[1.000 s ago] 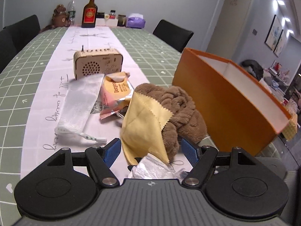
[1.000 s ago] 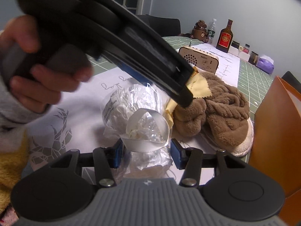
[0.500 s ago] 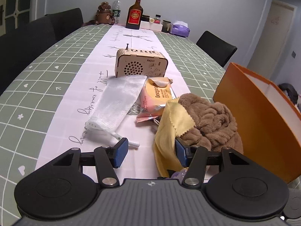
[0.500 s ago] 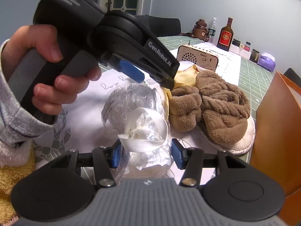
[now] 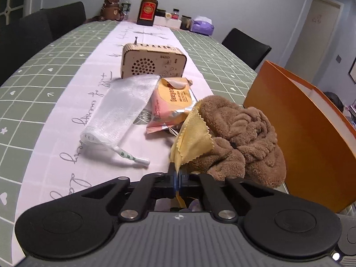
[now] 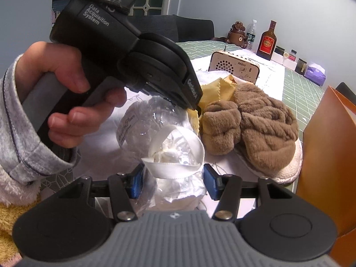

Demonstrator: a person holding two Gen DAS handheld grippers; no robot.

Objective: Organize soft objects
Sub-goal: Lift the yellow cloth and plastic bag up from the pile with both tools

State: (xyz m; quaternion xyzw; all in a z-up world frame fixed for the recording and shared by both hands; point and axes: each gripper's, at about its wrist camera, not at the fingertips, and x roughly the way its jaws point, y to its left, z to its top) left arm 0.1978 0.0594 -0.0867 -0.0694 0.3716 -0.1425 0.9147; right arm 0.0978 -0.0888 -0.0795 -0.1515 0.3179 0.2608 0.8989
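Clamped together, the jaws of the left gripper point(image 5: 177, 178) pinch the near corner of 1 thin yellow cloth with zigzag-cut edges point(image 5: 193, 139), having just closed on it. That cloth drapes up against 1 pair of fluffy brown plush slippers point(image 5: 242, 138), heaped near the right side of the white table runner point(image 5: 89, 102).

Jaws of the right gripper point(image 6: 173, 179) stand partly apart with 1 crinkled clear plastic bag of white soft material point(image 6: 155, 129) between them, tied by 1 white satin ribbon loop point(image 6: 178, 155); whether the blue pads press on the bag cannot be told. From the right wrist view, 1 hand point(image 6: 73, 102) in a grey fleece sleeve point(image 6: 20, 133) holds the left gripper's handle just above this bag, and the gripper's tip meets the yellow cloth beside the slippers.

To the left of the slippers lie 1 orange and pink snack packet point(image 5: 173, 102) and 1 long white mesh pouch with a drawstring point(image 5: 122, 109), its far end leaning on 1 small wooden radio point(image 5: 153, 61). Just right of the slippers stands 1 orange box with a white inside point(image 5: 307, 133). At the far end of the green checked tablecloth point(image 5: 40, 71) stand 1 brown bottle with a red label point(image 5: 148, 6), 1 clear water bottle point(image 5: 126, 1), 1 brown bear-shaped flask point(image 5: 112, 6) and 1 purple tissue pack point(image 5: 203, 24). 3 dark chairs show, 2 far left and 1 far right.
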